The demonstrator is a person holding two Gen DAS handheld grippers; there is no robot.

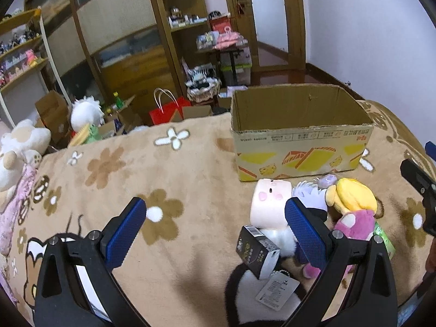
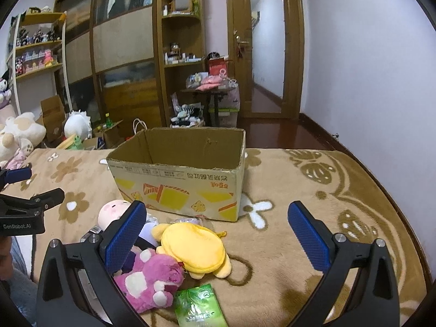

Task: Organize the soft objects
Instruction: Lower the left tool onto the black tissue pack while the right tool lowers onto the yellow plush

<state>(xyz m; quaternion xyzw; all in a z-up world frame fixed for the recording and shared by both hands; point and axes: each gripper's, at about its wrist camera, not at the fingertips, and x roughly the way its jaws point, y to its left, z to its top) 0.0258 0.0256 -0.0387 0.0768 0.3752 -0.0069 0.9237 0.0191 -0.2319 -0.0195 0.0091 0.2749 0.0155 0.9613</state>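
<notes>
Both grippers hang above a bed with a brown flowered blanket [image 2: 299,185], and both are released, the blue fingers wide apart and holding nothing.

The left gripper [image 1: 215,231] has only bare blanket between its fingers. The toy pile lies at its right finger [image 1: 305,231]: a pale pink square plush [image 1: 268,204] just beyond the tip, and a small dark carton [image 1: 257,250] just inside that finger.

At the right gripper [image 2: 216,234], the yellow plush [image 2: 193,248] lies flat near the left finger [image 2: 125,237], its long axis from upper left to lower right. The pink plush bear [image 2: 148,280] touches it from below, with a green packet [image 2: 199,308] near both. Ahead of the fingers stands the open cardboard box [image 2: 177,188], its long side across the view.
</notes>
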